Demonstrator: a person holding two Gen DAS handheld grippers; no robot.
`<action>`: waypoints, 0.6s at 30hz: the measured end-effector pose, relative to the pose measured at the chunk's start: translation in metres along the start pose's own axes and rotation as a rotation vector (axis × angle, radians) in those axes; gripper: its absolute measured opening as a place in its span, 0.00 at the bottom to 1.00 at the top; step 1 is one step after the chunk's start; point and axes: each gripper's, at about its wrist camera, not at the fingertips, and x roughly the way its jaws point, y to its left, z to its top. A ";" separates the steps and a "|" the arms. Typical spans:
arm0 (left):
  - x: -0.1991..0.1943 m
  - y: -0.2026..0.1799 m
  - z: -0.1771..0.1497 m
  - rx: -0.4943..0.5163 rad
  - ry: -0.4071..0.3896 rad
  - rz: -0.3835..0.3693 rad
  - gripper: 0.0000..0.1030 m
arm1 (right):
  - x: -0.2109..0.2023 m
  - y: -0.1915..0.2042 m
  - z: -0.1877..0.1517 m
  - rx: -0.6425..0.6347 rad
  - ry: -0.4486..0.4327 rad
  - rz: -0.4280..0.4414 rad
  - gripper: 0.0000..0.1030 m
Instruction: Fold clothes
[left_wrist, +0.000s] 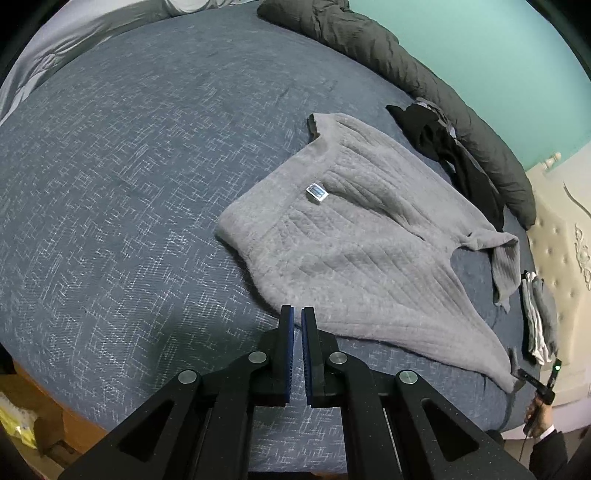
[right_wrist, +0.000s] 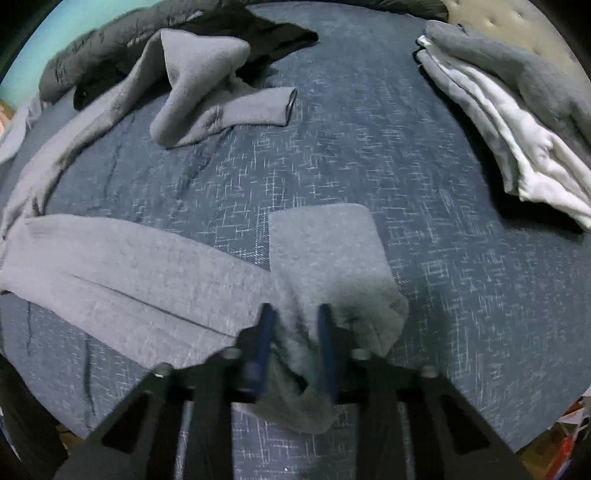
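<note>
left wrist view: grey ribbed knit sweater (left_wrist: 362, 236) spread on the blue woven bedspread (left_wrist: 129, 184); left gripper (left_wrist: 297, 314) empty at the sweater's near hem, fingers pressed together.
right wrist view: right gripper (right_wrist: 295, 314) pinching the sweater's sleeve (right_wrist: 332, 251), blurred. step, likely: folding the sleeve inward; next, carry it across the body. pad contact unclear.

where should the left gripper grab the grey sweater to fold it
Probably at the hem corner of the grey sweater, coming from above on the bare bedspread side: that edge lies flat and free, while the left gripper hangs shut and empty above the sweater's edge.
</note>
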 end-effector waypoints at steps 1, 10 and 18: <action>0.000 0.000 0.000 0.002 0.000 -0.002 0.04 | -0.007 -0.004 -0.001 0.006 -0.024 -0.010 0.07; 0.001 -0.013 -0.005 0.017 0.002 -0.016 0.04 | -0.090 -0.078 -0.008 0.198 -0.305 0.037 0.05; 0.005 -0.020 -0.003 0.031 0.011 -0.013 0.04 | -0.056 -0.115 -0.063 0.320 -0.172 0.055 0.07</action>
